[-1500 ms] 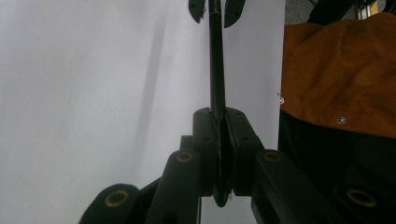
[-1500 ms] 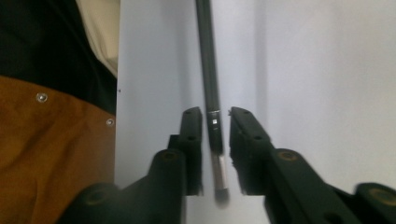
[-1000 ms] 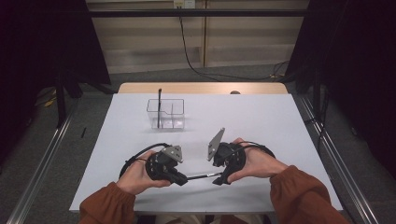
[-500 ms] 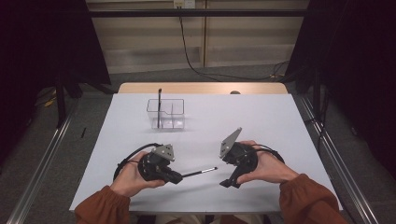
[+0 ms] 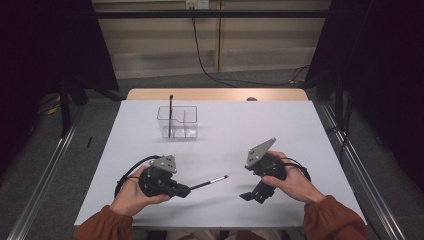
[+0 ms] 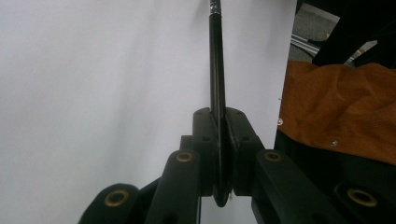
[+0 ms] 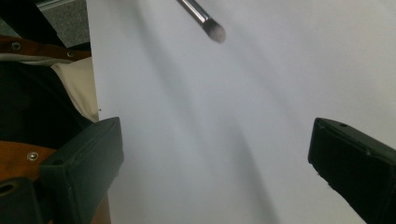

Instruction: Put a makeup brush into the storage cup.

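1. Far left of the high view: the left gripper (image 5: 182, 190) sits low near the table's front edge, jaws clamped tight on the handle end of a thin black brush (image 5: 207, 183). The left gripper view confirms it: the brush (image 6: 216, 70) runs straight out from between the closed pads.
2. The brush is roughly level, just above the white table (image 5: 280, 125), with its silver ferrule and bristle tip pointing right, toward the other gripper. The tip is free and touches nothing.
3. Behind it, toward the back left: a clear divided container (image 5: 178, 121) with another dark brush (image 5: 170, 114) standing upright in one compartment. Well apart from both grippers.
4. Right side: the right gripper (image 5: 251, 195) is tilted down toward the table. Its jaws have just been opening and stand wide in the right gripper view, nothing between them. The brush tip (image 7: 214, 31) shows ahead of them, apart.
5. Step, as I judge it: a handover to the left gripper looks done, the right one has let go, and the brush goes next to the container.
6. Next move calls for: the left gripper carries the brush back to the container, tips it upright over a compartment, lowers it and releases. Watch for knocking the standing brush or the container wall.
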A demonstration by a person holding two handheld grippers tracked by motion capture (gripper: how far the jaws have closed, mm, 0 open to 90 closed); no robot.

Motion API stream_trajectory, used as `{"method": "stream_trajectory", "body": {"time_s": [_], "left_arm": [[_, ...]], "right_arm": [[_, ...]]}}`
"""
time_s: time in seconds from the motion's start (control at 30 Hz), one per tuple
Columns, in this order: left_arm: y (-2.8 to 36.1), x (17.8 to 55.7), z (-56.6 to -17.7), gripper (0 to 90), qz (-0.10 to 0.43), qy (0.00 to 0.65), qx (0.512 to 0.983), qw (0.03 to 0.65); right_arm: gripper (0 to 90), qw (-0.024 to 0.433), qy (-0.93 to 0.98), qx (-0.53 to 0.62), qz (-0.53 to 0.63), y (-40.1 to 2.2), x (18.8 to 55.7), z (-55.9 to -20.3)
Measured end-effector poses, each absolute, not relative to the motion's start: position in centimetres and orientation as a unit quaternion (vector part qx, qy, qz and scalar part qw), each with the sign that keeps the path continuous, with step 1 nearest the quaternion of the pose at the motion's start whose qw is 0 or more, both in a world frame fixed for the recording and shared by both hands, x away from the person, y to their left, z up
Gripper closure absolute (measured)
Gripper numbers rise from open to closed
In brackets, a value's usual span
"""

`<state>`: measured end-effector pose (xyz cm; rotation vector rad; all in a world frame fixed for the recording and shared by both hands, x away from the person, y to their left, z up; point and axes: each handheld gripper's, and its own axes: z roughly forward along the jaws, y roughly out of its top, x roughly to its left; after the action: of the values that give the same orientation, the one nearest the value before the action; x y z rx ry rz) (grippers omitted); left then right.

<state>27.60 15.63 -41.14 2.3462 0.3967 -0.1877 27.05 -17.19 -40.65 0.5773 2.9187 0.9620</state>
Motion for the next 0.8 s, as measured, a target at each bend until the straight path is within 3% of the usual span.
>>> {"method": "stream_trajectory", "body": {"time_s": [0.37, 0.63, 0.8], "left_arm": [[16.7, 27.2, -41.8, 83.9, -0.076, 0.173, 0.898, 0.396], [17.0, 26.9, -42.3, 83.9, -0.079, 0.178, 0.889, 0.414], [17.0, 26.6, -42.4, 83.9, -0.073, 0.18, 0.883, 0.426]], "right_arm": [[3.8, 0.024, 0.911, 0.213, 0.353, -18.4, 26.1, -41.6], [3.2, -0.006, 0.898, 0.214, 0.384, -18.3, 25.5, -42.0], [5.2, 0.014, 0.881, 0.226, 0.414, -18.7, 25.4, -41.9]]}}
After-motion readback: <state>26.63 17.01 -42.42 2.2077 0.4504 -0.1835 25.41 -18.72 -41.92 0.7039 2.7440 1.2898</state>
